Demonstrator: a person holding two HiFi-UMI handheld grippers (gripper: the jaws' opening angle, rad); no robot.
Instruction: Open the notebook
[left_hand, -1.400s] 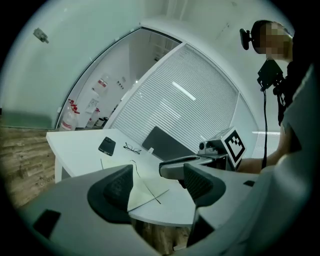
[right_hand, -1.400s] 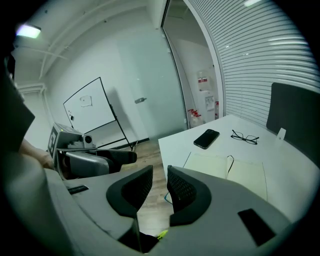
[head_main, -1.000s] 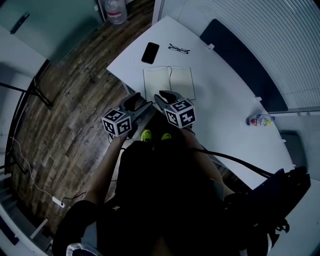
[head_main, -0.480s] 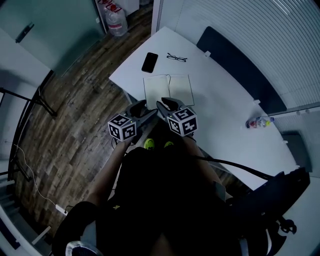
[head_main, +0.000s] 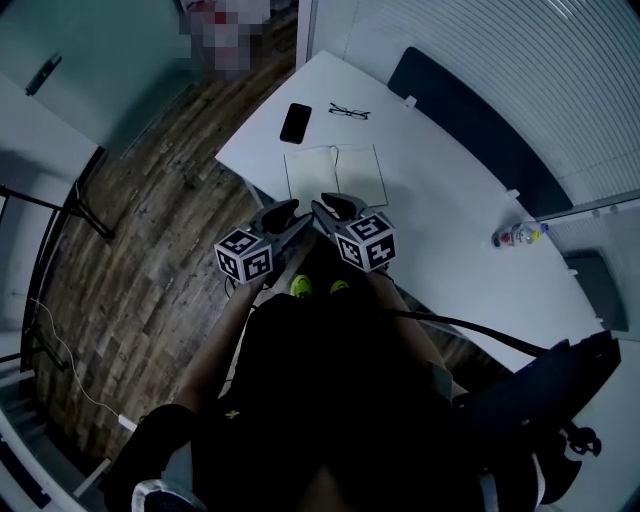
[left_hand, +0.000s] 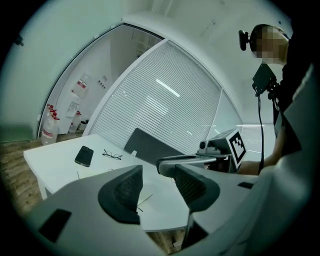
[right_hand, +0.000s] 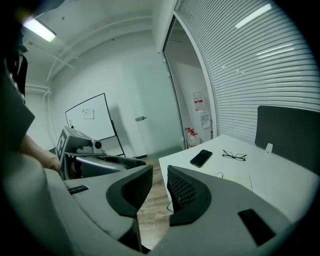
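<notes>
**Grippers drifted toward the table, notebook lies open: task looks done**

Head view: both grippers sit slightly further up the frame than a second ago, closer to the near edge of the table (head_main: 440, 210). The notebook (head_main: 335, 175) has stayed put. It lies flat near that edge, both pages spread, spine running near to far. The left gripper (head_main: 283, 211) and right gripper (head_main: 322, 205) hover side by side just short of the notebook, over the table edge, and neither touches it. A phone (head_main: 295, 122) and glasses (head_main: 349, 110) lie further off, apart from the notebook. A bottle (head_main: 518, 236) lies well off to the right.

Left gripper view: the jaws stand clearly apart with nothing between the pads, only table surface showing in the gap. They have just been closing partway from a wider stance. This gripper's own jaws hide most of the notebook. The phone and glasses are visible at far left, and the right gripper sits alongside on the right.

Right gripper view: the jaws are nearly together, but a narrow gap remains with floor showing through it. Nothing is pinched. A corner of the open notebook page shows past the right jaw, with the phone and glasses beyond it.

Status: my read is that the opening is complete, with the cover over and the pages flat. I see no work left on the notebook beyond keeping the grippers off it.
</notes>
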